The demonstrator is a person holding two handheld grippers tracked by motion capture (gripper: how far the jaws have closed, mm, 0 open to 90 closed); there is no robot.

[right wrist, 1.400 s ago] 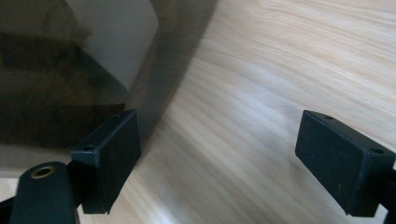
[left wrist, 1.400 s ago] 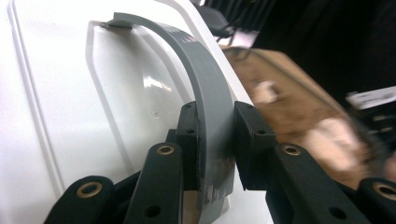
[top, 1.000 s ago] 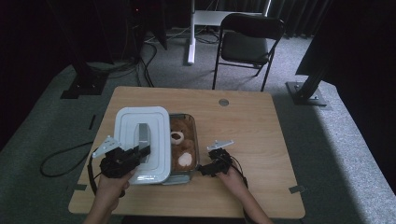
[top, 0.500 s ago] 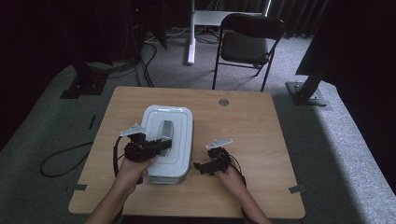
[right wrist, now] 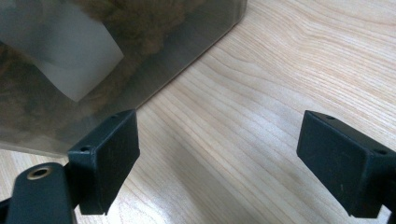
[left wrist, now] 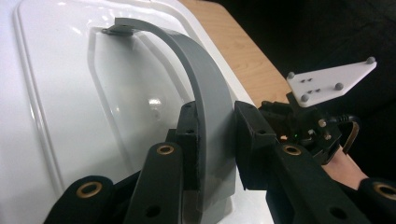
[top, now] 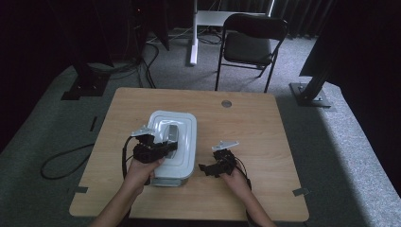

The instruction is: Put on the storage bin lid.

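White, glossy plastic forms the lid (top: 176,139), a rounded rectangle with raised ridges running parallel to its edge and a shallow hollow in the middle; it sits on a clear box (top: 172,178) at the left-centre of the desk (top: 265,137), nearer the person's side. A flat grey handle (left wrist: 205,116) arches over that hollow, matte and band-shaped, pinned at its far end by a small hinge. The left gripper (top: 161,147) lies on top of the lid with its black jaws pinching the handle, one pad on each face of the band, as the left gripper view shows up close. The same view catches the shine on the lid and, beyond its edge, the right gripper (left wrist: 308,130) with its pale three-cornered plate and a bit of the hand below it. From the high view the right gripper (top: 218,163) rests just beside the box on its right, apart from it, its jaws pointing toward the box. The right gripper view shows those jaws spread wide with bare wood grain between them, pinching nothing, and what the other views hide: the box's clear, slightly cloudy wall (right wrist: 187,56), with brown crumbly stuff (right wrist: 140,28) behind it and a pale translucent rounded piece (right wrist: 74,60) against the inside. The desk is light wood with rounded corners and a small round grommet (top: 226,103) near its far edge. A dark folding chair (top: 253,45) stands on the grey carpet beyond the desk.
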